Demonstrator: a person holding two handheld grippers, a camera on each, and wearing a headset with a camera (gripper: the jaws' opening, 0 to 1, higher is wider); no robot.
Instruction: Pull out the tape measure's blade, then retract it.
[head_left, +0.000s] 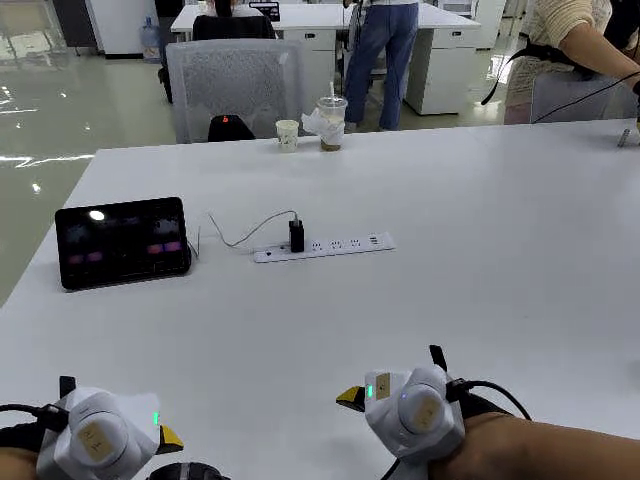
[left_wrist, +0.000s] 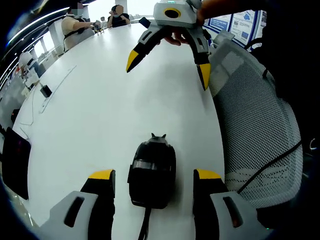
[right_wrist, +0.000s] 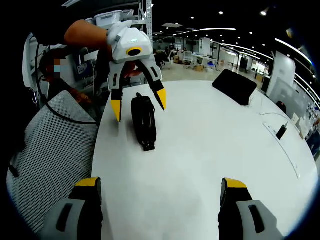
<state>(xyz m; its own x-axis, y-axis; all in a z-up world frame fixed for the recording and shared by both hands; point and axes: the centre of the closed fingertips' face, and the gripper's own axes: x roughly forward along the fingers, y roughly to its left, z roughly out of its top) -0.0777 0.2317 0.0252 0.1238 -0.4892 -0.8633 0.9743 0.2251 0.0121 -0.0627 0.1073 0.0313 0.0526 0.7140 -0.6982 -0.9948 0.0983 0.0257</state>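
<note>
Jaws of the left gripper (left_wrist: 155, 175) stand apart, one on each side of the tape measure (left_wrist: 152, 172), with a gap between each yellow tip and the black case, so they clamp nothing. The tape measure lies flat on the white table (left_wrist: 100, 100), in line with the jaws. A small tab shows at its end away from the gripper, and a dark cord runs from its other end back between the jaws. In the right gripper view the left gripper straddles the far end of the case from above, and the tabbed end reaches out past its tips.

Jaws of the right gripper (right_wrist: 160, 182) are spread wide with only bare table between them. They point at the tape measure, which lies well ahead of their tips, and the two grippers face each other across it. In the head view both grippers sit at the near edge of the table, yellow tips turned inward.

Beyond the jaws, a mesh chair (left_wrist: 250, 115) stands just beside the table edge on the person's side. Farther across the table lie a white power strip (head_left: 325, 246) with a black plug (head_left: 296, 236) and a thin wire, and a dark tablet (head_left: 122, 240) near it. At the far edge stand a paper cup (head_left: 287, 133) and a lidded drink (head_left: 331, 120), with people at other desks behind.
</note>
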